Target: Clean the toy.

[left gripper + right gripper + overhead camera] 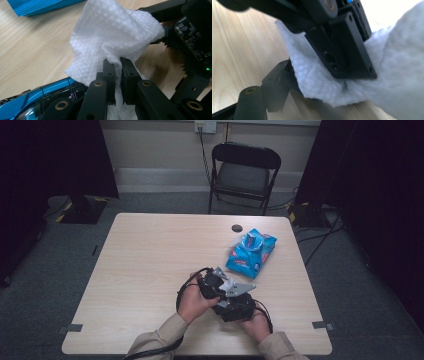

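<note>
The left gripper (117, 62) was clamped on a white wipe (112, 32), its jaws pressed together over a pinch of the sheet. The right gripper (239, 306), just right of it near the table's (150, 250) near edge, had its jaws apart, the wipe draped against one of them. A blue wipe packet (250, 252) lay farther off, toward the right.

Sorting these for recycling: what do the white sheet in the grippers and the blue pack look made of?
White sheet: likely nonwoven wipe or paper towel, matte, with a dimpled embossed weave and soft folds. Blue pack: probably thin plastic film, glossy, crinkled and printed.
</note>
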Demonstrator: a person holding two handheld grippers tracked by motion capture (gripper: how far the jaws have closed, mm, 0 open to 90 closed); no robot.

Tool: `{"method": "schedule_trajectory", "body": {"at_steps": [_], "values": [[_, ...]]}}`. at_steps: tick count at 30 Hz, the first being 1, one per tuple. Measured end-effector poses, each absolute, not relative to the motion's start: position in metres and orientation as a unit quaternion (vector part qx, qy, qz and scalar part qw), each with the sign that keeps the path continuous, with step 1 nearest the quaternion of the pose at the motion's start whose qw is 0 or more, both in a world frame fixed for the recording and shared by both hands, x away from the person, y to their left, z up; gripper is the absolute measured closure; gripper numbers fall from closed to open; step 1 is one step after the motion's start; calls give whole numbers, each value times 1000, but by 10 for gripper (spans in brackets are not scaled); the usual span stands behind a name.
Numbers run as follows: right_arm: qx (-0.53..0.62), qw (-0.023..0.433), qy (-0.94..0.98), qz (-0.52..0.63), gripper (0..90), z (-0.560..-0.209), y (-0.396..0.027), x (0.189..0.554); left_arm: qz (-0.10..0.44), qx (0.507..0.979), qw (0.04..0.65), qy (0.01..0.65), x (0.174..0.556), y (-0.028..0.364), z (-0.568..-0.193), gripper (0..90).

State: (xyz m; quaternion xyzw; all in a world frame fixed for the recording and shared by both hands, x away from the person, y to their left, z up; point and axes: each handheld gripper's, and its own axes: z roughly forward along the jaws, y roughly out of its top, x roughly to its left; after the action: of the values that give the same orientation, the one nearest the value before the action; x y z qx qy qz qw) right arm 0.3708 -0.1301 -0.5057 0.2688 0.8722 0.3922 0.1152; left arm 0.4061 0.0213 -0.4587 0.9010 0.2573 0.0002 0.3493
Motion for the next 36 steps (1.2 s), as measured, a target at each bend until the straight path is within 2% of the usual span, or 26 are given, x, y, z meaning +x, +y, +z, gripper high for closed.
{"method": "schedule_trajectory", "body": {"at_steps": [17,36], "values": [[268,115,872,392,246,-506,-130,371,-9,895,359,265,412,26,-461,836],[268,115,872,393,246,-506,-130,371,20,890,361,278,424,39,-460,843]]}}
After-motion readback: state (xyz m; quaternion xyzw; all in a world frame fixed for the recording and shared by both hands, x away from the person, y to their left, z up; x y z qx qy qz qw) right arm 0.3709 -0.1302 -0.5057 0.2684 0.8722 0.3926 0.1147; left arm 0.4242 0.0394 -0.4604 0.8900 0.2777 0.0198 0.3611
